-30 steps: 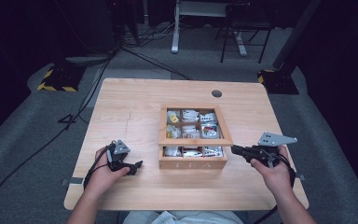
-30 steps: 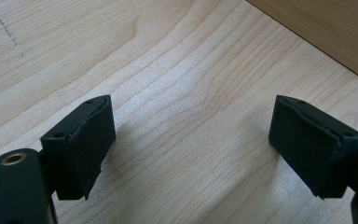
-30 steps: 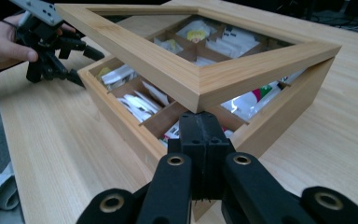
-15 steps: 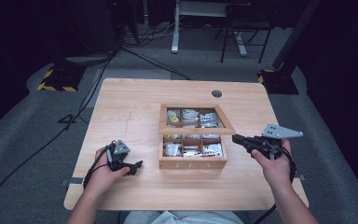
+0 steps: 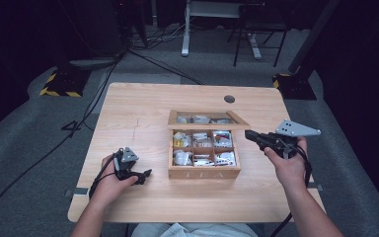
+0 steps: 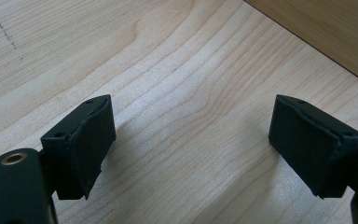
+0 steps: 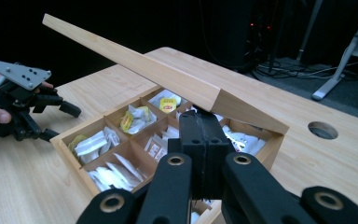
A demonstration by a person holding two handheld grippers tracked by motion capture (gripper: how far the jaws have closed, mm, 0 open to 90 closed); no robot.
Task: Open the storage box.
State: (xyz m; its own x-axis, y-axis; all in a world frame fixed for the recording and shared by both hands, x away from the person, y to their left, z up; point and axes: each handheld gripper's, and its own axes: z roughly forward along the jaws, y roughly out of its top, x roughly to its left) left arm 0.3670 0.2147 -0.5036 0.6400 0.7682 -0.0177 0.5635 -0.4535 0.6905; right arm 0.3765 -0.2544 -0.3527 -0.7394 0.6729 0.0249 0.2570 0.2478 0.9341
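A wooden tea box (image 5: pixel 203 173) stands mid-table, its compartments full of tea bags (image 5: pixel 205 148). Its glazed lid (image 5: pixel 197 126) is hinged at the far side and tilted partway up. My right gripper (image 5: pixel 248 134) is shut, and its joined tips sit under the lid's right front corner. In the right gripper view the gripper's tip (image 7: pixel 200 121) touches the underside of the lid (image 7: pixel 158 74) above the box (image 7: pixel 74 140). My left gripper (image 5: pixel 145 175) rests on the table left of the box, open (image 6: pixel 191 140), with only bare wood between the pads.
A round cable hole (image 5: pixel 229 98) lies in the table behind the box. Cables, a desk frame (image 5: pixel 185 47) and a chair (image 5: pixel 256 44) stand on the dark floor beyond the far edge. The left gripper (image 7: pixel 60 122) appears across the box.
My right gripper has risen and the lid has swung from lying flat on the box to a raised tilt. The left hand has stayed put.
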